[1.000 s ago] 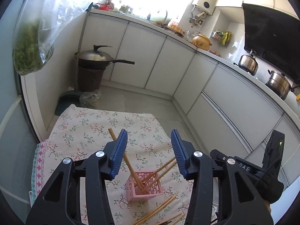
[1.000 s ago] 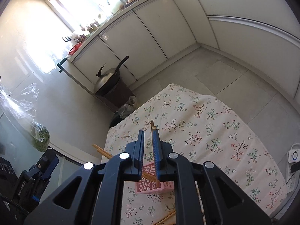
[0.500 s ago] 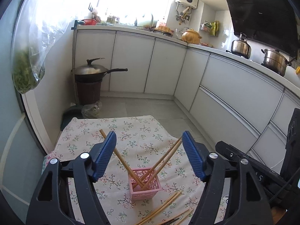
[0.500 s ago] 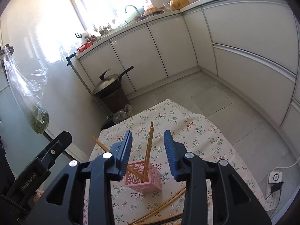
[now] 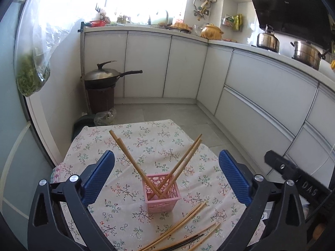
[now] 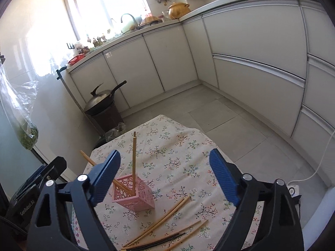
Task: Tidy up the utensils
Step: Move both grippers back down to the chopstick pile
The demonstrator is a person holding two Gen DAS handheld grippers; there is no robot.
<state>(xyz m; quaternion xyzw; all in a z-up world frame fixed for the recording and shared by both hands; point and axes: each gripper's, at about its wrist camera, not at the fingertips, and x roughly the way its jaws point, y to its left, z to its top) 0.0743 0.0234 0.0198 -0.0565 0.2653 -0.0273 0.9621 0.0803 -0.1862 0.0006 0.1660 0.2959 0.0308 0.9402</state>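
Note:
A pink lattice basket (image 5: 161,193) (image 6: 134,194) stands on the floral tablecloth (image 5: 150,144) with several wooden chopsticks (image 5: 134,162) leaning out of it in a cross. More wooden chopsticks (image 5: 184,221) (image 6: 167,215) and a dark pair (image 6: 159,241) lie loose on the cloth nearer to me. My left gripper (image 5: 166,177) hangs above and behind the basket, its jaws opening wide with nothing pressed between them. My right gripper (image 6: 165,176) is likewise above the basket, jaws opening, clear of the upright chopstick (image 6: 133,156).
White kitchen cabinets (image 5: 188,69) run along the back and right. A lidded wok (image 5: 104,77) sits on a brown stand at the far left. A bag of greens (image 5: 31,77) hangs on the left. The table's far edge drops to tiled floor (image 6: 219,115).
Both grippers opened wide and drew back from the basket. The right one let go of the chopstick it held, which now stands in the basket. The left wrist rolled level.

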